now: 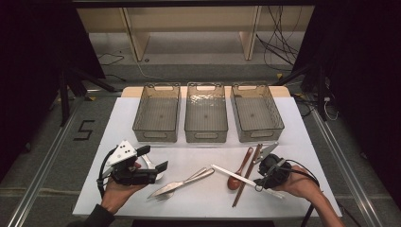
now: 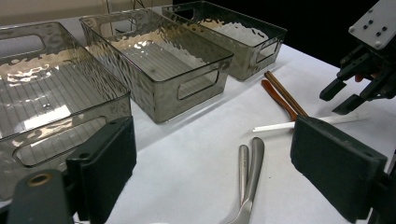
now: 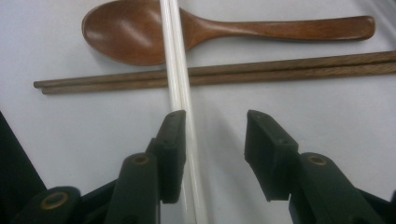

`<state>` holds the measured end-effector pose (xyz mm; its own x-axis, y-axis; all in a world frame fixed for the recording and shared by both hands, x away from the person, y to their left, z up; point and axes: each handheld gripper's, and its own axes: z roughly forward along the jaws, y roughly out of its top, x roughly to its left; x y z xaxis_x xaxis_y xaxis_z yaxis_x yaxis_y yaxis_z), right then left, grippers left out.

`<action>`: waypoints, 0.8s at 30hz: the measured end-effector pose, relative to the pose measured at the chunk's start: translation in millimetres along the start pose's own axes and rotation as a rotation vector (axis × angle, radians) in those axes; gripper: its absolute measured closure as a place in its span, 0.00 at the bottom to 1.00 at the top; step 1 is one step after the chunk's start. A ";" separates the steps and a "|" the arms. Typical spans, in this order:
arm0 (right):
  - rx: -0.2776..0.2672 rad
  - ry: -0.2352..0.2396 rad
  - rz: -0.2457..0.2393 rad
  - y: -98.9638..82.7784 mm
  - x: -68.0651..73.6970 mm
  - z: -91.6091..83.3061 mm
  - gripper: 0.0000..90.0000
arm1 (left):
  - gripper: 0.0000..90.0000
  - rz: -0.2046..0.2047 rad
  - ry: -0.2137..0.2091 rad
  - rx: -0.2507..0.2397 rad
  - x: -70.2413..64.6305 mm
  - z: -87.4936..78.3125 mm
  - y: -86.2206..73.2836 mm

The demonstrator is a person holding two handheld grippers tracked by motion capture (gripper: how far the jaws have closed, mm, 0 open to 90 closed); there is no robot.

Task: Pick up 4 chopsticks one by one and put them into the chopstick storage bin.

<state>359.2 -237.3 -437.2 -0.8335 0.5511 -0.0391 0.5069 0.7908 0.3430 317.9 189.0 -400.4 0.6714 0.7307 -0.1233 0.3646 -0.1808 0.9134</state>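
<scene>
Landmark for all entries: the middle bin [image 1: 205, 118] of three on the white worktop [image 1: 293, 137].

- Bins, three, clear grey plastic with handle cut-outs. Left bin [image 1: 157, 113] and right bin [image 1: 257, 112] flank the middle bin in one row; all look empty, presumably set out to take the cutlery by kind.
- Metal knife and fork [image 1: 182, 183], lying together on the near side of the middle bin, a little to its left, handles side by side. In the left gripper view their handles [image 2: 250, 172] show between the jaws.
- Wooden spoon [image 1: 238, 171] and brown wooden chopsticks [image 1: 247, 175], near and right of the middle bin, lying alongside each other.
- White chopsticks [image 1: 236, 176], a pair, crossing over the spoon bowl and the brown pair. Being uppermost, they are probably the first item to lift.
- Right hand-held gripper [image 3: 214, 140]: jaws apart, lowered over the white chopsticks [image 3: 180, 79]; the left jaw sits against the pair, so the sticks are off-centre in the gap and not clamped.
- Left hand-held gripper [image 1: 151, 159]: near and left of the middle bin, jaws wide apart and holding nothing, hovering by the metal cutlery, apparently waiting.
</scene>
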 end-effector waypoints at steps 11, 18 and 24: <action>0.041 0.018 -0.008 -1.6 0.0 8.2 0.76 | 0.15 0.003 0.003 -0.001 -0.4 -0.1 0.0; 0.065 0.018 -0.012 -2.3 -2.2 10.8 0.81 | 0.15 0.003 0.004 0.001 0.2 0.4 0.0; 0.087 0.012 -0.023 -2.3 -3.2 13.2 0.85 | 0.15 -0.002 0.004 0.001 0.2 0.8 0.0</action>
<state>363.6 -237.3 -450.3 -0.8474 0.5299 -0.0346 0.5044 0.8236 0.2594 318.5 188.6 -400.7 0.6683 0.7336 -0.1232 0.3662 -0.1802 0.9129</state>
